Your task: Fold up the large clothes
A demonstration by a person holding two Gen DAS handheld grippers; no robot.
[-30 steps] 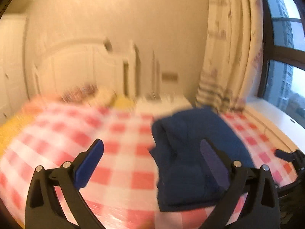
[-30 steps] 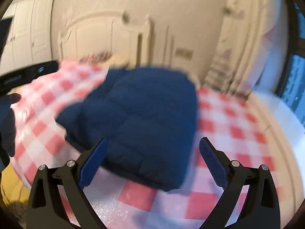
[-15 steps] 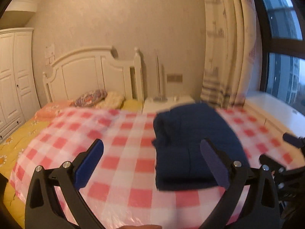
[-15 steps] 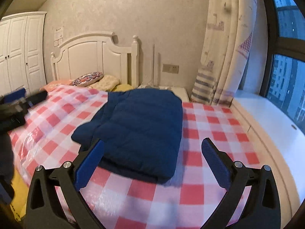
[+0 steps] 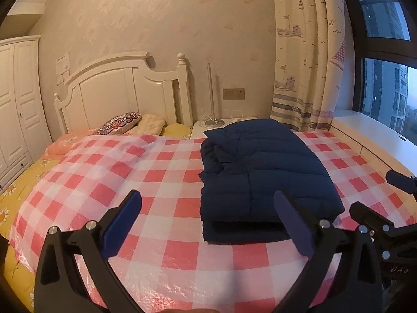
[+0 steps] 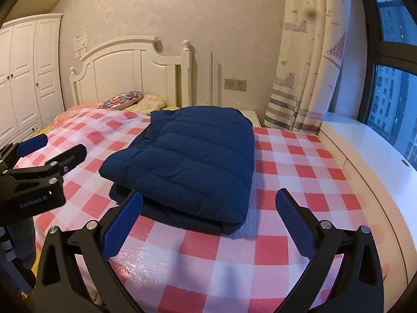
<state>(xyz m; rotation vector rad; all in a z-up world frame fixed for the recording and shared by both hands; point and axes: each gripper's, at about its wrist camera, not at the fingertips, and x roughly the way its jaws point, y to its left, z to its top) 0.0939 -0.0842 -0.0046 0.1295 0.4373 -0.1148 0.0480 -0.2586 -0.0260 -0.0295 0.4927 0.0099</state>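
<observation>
A dark blue puffer jacket (image 5: 263, 172) lies folded into a thick rectangle on the red-and-white checked cover (image 5: 166, 187) of the bed; it also shows in the right wrist view (image 6: 192, 161). My left gripper (image 5: 208, 224) is open and empty, held above the bed's near edge, short of the jacket. My right gripper (image 6: 208, 224) is open and empty, held back from the jacket's near end. The right gripper shows at the right edge of the left wrist view (image 5: 385, 221), and the left gripper shows at the left edge of the right wrist view (image 6: 39, 164).
A white headboard (image 5: 125, 94) and pillows (image 5: 122, 125) stand at the far end. A white nightstand (image 5: 221, 125) with a lamp pole sits behind the jacket. A curtain (image 5: 305, 60), a window and a white sill (image 5: 375, 143) run along the right. A white wardrobe (image 5: 15, 104) stands at the left.
Both grippers have drawn back and risen from the jacket, both open. The views have steadied from blur. The jacket lies still, folded.
</observation>
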